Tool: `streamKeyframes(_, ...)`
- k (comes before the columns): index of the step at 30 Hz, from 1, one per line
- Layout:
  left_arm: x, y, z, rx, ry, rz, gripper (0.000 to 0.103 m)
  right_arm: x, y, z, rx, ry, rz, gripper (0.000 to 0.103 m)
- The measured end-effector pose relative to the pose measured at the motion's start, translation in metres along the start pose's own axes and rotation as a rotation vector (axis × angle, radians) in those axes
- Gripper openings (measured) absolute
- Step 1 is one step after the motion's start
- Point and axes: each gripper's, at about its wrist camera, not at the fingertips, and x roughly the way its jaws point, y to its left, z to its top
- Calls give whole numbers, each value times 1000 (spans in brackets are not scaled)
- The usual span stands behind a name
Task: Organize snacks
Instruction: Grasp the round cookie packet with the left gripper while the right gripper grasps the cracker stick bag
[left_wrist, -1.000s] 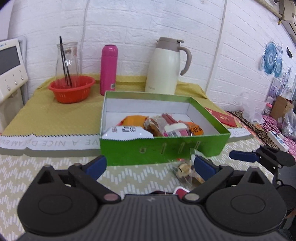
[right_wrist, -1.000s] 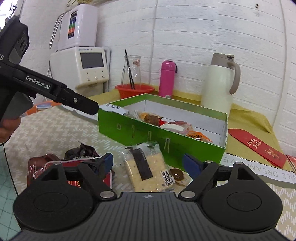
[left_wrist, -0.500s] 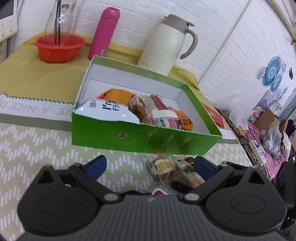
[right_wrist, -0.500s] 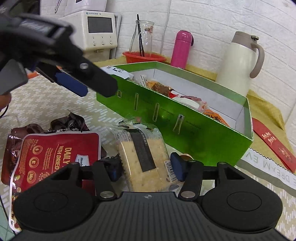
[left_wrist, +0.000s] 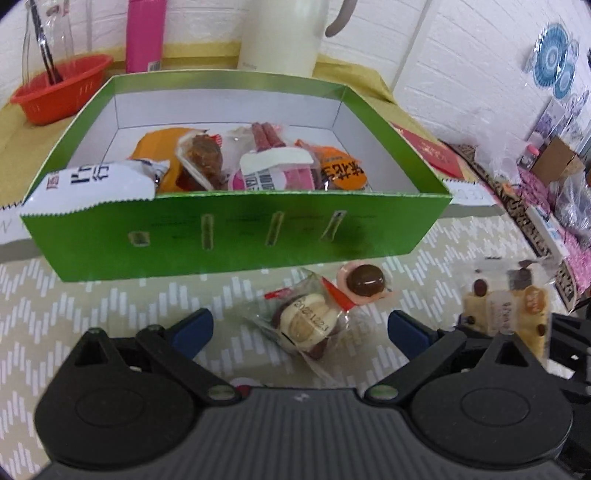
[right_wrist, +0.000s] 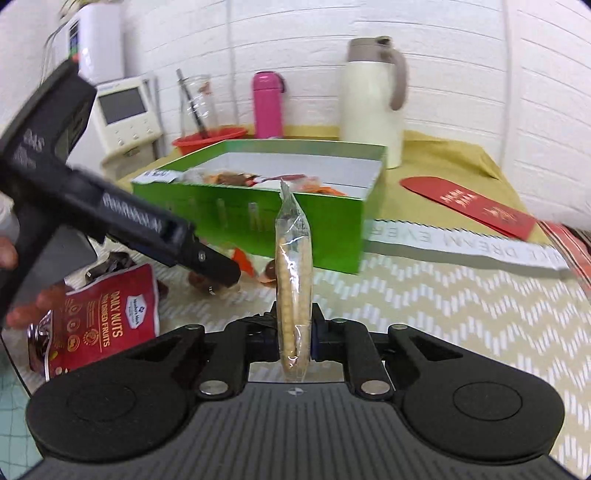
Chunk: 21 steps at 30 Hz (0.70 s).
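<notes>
A green snack box (left_wrist: 236, 229) holds several packets; it also shows in the right wrist view (right_wrist: 332, 221). My left gripper (left_wrist: 299, 330) is open, its blue fingertips either side of a clear-wrapped round biscuit (left_wrist: 304, 326) on the mat. A small chocolate-topped pink snack (left_wrist: 364, 282) lies just beyond it. My right gripper (right_wrist: 293, 334) is shut on a clear cracker packet (right_wrist: 293, 280), held edge-on above the mat; the packet also shows in the left wrist view (left_wrist: 506, 310).
A red nut pouch (right_wrist: 99, 317) and dark wrappers lie at the left of the mat. Behind the box stand a cream thermos (right_wrist: 373, 103), a pink bottle (right_wrist: 267, 105) and a red basket (left_wrist: 59, 92). A red envelope (right_wrist: 469, 205) lies at the right.
My right gripper closed on the cracker packet and lifted it off the mat, turning it edge-on. My left gripper moved down toward the wrapped biscuit, staying open.
</notes>
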Motion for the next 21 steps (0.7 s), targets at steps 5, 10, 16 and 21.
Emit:
streamKeyframes(5,10,-15,-8,182,-33,57,101,-7,-2,-4,30,-27,-12,23)
streamKeyframes(10,3,-13,-12,186,-66,104,77,-17,2,-7,29,-75,-22,23)
streamKeyframes(16,-12,-7,-24,195,-121,118,70,-27,6,-6,34,-114,-25,23)
streamKeyframes(21,-43,-4,-28,158,-202,131,69,-30,13,-4,47,-147,-58,23)
